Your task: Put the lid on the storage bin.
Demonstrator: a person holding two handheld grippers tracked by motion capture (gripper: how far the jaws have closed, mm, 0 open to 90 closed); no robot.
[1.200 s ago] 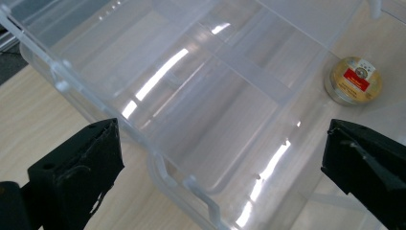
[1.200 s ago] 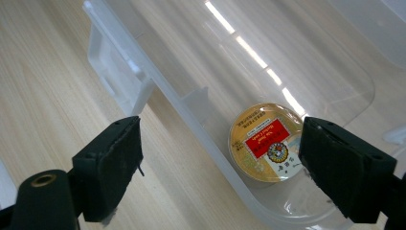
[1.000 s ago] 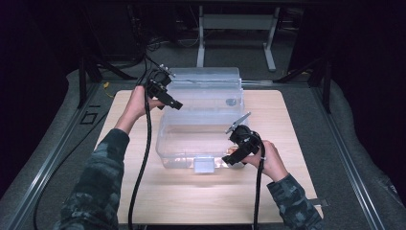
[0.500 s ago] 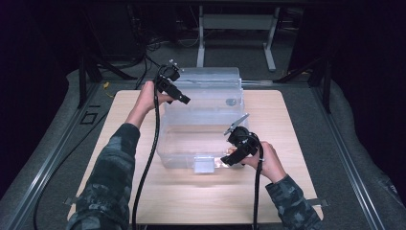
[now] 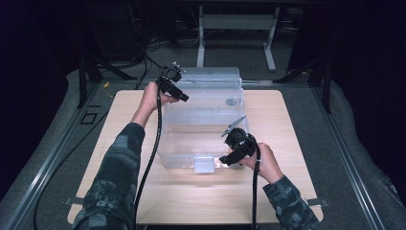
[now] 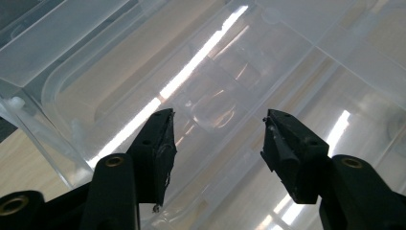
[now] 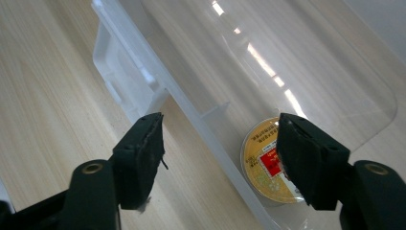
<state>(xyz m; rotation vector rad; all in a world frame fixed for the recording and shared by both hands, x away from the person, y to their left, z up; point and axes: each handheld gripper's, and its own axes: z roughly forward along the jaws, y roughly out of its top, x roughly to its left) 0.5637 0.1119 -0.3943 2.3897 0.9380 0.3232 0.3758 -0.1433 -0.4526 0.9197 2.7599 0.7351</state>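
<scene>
A clear plastic storage box [image 5: 201,120] with its lid on stands in the middle of the wooden table [image 5: 297,143]. My left gripper [image 5: 184,98] hovers at the box's far left corner; in the left gripper view its jaws [image 6: 218,139] stand apart over the clear lid [image 6: 215,72], having just been closing, with nothing pinched. My right gripper [image 5: 222,160] is at the box's near right edge beside the front latch [image 5: 203,164]. Its jaws [image 7: 220,143] straddle the box rim [image 7: 191,115] without pressing on it, and have just been closing. A round yellow and red sticker [image 7: 261,167] shows through the plastic.
Bare wood lies in front of the box and at both sides. Black cables trail from both grippers over the near table edge. Grey carpeted floor [image 5: 354,143] surrounds the table, and metal stand legs [image 5: 234,28] sit behind it.
The left hand has shifted right and slightly down onto the box's far left corner. The right hand has stayed at the near edge.
</scene>
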